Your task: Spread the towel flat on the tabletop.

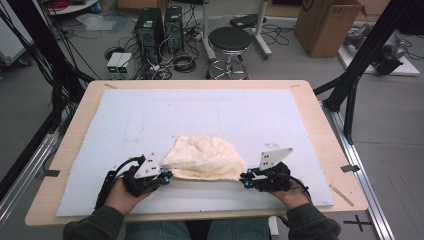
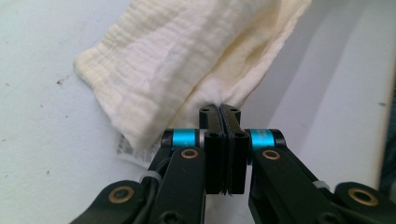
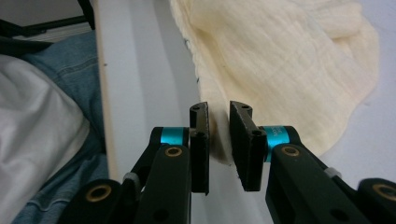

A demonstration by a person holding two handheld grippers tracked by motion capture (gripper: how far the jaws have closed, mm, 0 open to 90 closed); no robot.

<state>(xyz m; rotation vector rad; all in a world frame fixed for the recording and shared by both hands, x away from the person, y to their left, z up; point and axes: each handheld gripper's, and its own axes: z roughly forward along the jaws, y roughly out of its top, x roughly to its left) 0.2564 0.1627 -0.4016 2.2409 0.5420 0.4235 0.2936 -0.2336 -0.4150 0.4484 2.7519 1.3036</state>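
Observation:
A cream, crinkled cloth [image 1: 205,157] lies bunched on the white foam board [image 1: 200,110] near the front edge, between my two grippers. My left gripper [image 1: 166,177] is at the cloth's left corner. In the left gripper view its jaws [image 2: 219,109] are pressed flat together, with the edge of the cloth [image 2: 187,60] pinched at their tips. My right gripper [image 1: 245,180] is at the right corner. In the right gripper view its jaws [image 3: 218,116] stand a little apart, with a bunched corner of the cloth [image 3: 280,60] gripped between the pads.
The foam board covers most of a wooden table [image 1: 320,125], whose front edge is just behind my hands. The person's jeans [image 3: 60,56] are close under that edge. Beyond the table stand a black stool [image 1: 230,40], computer towers [image 1: 150,27] and a cardboard box [image 1: 327,25].

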